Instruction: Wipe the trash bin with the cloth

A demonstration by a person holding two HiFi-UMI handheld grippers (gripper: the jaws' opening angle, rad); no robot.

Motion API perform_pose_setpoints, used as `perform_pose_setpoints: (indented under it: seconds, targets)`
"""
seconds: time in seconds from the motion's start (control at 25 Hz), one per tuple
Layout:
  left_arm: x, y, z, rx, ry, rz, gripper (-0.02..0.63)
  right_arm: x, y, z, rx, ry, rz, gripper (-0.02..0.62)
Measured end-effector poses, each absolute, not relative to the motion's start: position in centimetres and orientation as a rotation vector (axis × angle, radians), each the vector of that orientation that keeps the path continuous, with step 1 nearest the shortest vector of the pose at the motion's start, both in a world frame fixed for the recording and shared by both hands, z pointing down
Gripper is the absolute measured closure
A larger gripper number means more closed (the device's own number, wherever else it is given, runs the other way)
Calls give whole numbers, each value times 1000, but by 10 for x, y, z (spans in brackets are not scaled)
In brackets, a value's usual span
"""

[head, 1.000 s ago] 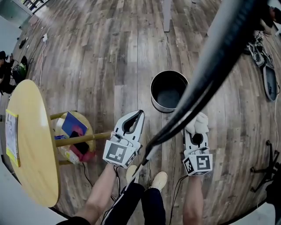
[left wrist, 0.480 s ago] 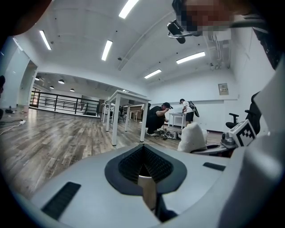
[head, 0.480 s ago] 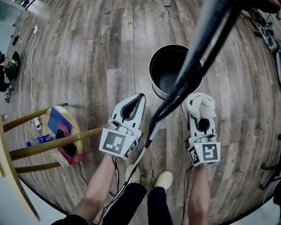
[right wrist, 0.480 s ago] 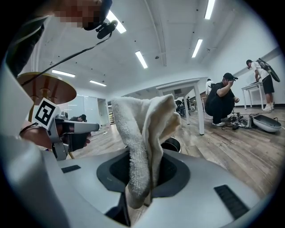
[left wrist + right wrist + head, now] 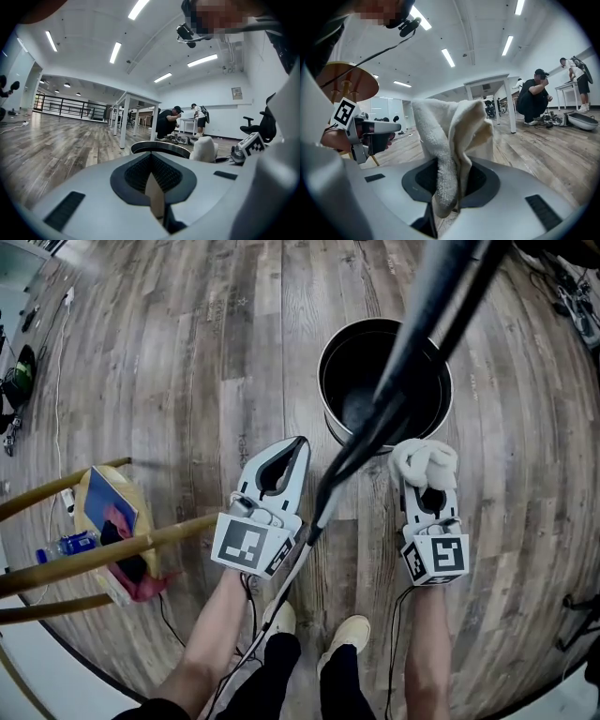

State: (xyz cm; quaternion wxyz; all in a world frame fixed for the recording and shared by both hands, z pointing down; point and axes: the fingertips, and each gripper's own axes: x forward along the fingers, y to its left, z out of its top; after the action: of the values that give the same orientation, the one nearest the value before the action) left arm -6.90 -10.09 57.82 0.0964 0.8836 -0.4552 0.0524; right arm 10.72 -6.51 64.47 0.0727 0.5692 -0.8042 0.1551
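A dark round trash bin stands open on the wood floor, just ahead of both grippers. Its rim shows low in the left gripper view. My right gripper is shut on a bunched white cloth, which stands up between its jaws. It hangs just short of the bin's near right edge. My left gripper is shut with nothing in it, to the bin's near left. The cloth also shows at the right of the left gripper view.
A thick black cable crosses the head view over the bin. A wooden stool with a bag of items beneath is at the left. People work near white tables far off. My shoes are below.
The view has closed in on the trash bin, which sits larger and nearer to both grippers. The round yellow table has left the view. Both grippers keep their states.
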Motion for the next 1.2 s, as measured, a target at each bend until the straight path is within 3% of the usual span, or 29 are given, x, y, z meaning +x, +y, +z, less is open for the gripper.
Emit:
perform_pose_setpoints:
  seconds: [0.76, 1.2]
  targets:
    - [-110, -74, 735, 2473, -1332, 199, 611, 84, -54, 851, 1624, -2227, 663, 502]
    - [-122, -70, 732, 2488, -1331, 222, 611, 89, -44, 828, 1695, -2228, 640, 502]
